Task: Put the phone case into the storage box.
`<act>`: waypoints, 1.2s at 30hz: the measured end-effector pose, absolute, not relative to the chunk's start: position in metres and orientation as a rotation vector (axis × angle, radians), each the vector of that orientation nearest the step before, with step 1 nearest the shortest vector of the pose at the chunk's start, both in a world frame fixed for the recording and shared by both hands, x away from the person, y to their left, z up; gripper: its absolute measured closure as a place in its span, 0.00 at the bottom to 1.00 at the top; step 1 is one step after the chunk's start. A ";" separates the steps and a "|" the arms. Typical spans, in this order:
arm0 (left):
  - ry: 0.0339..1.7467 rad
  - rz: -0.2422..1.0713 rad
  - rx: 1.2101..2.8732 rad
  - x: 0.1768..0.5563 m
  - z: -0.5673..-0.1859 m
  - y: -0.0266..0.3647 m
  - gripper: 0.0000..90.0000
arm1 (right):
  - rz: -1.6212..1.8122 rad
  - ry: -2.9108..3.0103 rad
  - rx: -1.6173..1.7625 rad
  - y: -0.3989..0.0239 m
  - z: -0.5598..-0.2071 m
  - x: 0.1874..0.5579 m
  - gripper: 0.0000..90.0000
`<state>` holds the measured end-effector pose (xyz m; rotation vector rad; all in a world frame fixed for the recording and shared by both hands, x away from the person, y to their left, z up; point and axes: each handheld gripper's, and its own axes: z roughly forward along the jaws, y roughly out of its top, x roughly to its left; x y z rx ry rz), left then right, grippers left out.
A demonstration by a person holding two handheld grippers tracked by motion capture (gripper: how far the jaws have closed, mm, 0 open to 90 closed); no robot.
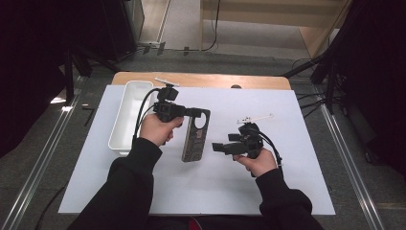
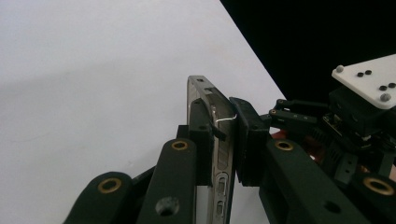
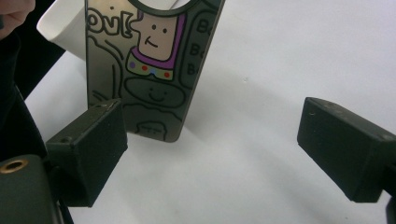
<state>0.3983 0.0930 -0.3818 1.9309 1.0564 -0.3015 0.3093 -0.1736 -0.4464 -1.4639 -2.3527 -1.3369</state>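
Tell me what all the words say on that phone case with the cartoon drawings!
"OV!" or close to it, in bubble letters at the top left of the phone case; its start is cut off.
"B", three times down the case's right edge; the rest of each word is cut off.
The white tray bears no words I can see.

Left gripper [image 1: 191, 113]: in your left hand [image 1: 155, 129], jaws level, pointing toward your right gripper, clamped tight on a thin flat piece held edge-on between the pads [image 2: 203, 135]. Right gripper [image 1: 215, 146]: in your right hand [image 1: 258, 162], jaws level, pointing back at the left gripper, standing wide apart with nothing between them. Both your forearms are in dark sleeves.
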 end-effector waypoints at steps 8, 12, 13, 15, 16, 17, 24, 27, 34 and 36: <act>1.021 -0.307 1.931 0.391 -0.383 0.100 0.88 | -1.352 -2.370 -1.452 -0.178 -0.443 0.307 0.09; 1.006 -0.295 1.961 0.386 -0.383 0.102 0.88 | -1.359 -2.359 -1.441 -0.180 -0.443 0.308 0.09; 0.998 -0.294 1.966 0.385 -0.383 0.103 0.88 | -1.356 -2.360 -1.439 -0.179 -0.443 0.308 0.09; 0.993 -0.299 1.966 0.383 -0.382 0.104 0.88 | -1.355 -2.367 -1.439 -0.180 -0.443 0.307 0.09; 0.990 -0.306 1.961 0.382 -0.382 0.105 0.88 | -1.360 -2.366 -1.437 -0.180 -0.443 0.307 0.09; 0.987 -0.304 1.961 0.381 -0.383 0.105 0.88 | -1.366 -2.365 -1.441 -0.180 -0.442 0.307 0.09; 0.966 -0.309 1.968 0.375 -0.383 0.108 0.88 | -1.387 -2.357 -1.434 -0.183 -0.440 0.304 0.09; 0.948 -0.307 1.977 0.372 -0.382 0.107 0.88 | -1.410 -2.346 -1.427 -0.184 -0.440 0.304 0.15; 0.919 -0.320 1.990 0.366 -0.381 0.104 0.88 | -1.454 -2.288 -1.432 -0.186 -0.438 0.303 0.21; 0.904 -0.324 1.998 0.364 -0.381 0.103 0.88 | -1.459 -2.283 -1.421 -0.186 -0.437 0.302 0.23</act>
